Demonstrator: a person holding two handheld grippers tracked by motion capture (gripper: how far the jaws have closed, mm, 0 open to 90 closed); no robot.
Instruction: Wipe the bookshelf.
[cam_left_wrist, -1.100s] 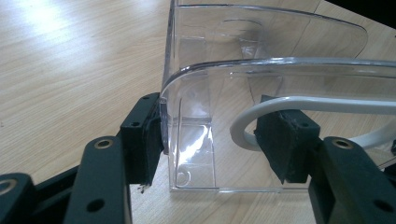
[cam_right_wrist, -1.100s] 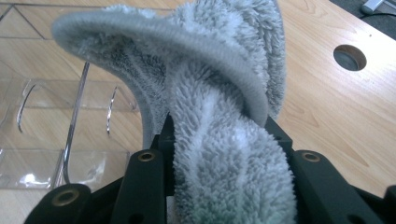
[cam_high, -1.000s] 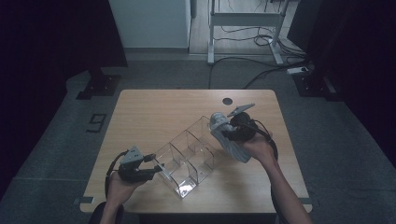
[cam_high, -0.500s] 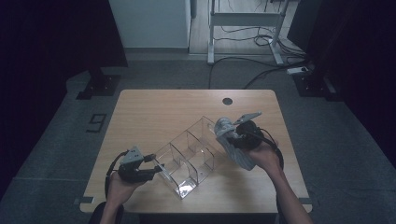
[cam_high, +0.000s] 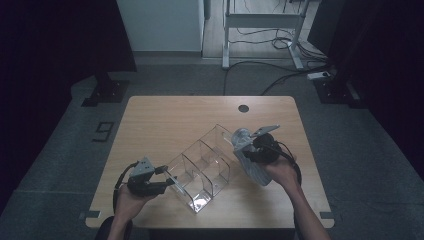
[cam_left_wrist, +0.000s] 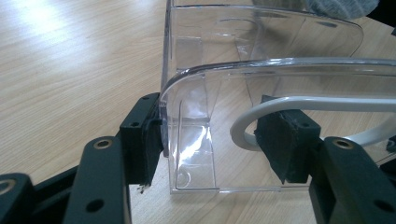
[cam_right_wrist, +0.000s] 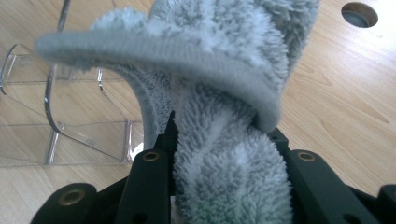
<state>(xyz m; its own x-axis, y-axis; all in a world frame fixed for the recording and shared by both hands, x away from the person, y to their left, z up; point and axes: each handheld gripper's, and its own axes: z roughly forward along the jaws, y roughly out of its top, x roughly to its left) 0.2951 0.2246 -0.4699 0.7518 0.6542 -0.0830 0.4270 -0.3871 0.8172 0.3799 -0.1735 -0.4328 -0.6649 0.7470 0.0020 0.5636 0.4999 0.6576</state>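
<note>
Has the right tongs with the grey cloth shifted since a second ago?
Yes. The right tongs, shut on the grey cloth, have slid toward the table's right edge and slightly nearer the person, away from the clear organizer.

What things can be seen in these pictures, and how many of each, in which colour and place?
clear plastic organiser: 1, transparent, several compartments, lying diagonally on the table's middle front.
fluffy cloth: 1, grey, clamped in the right gripper beside the organiser's far end.
wooden table: 1, light wood, centre of the room.
cable hole: 1, dark, round, near the table's far edge.
metal frame: 1, white, on the floor behind the table.
left gripper: 1, black, jaws astride the organiser's near end wall, one pad against it.
right gripper: 1, black, shut on the cloth.
</note>
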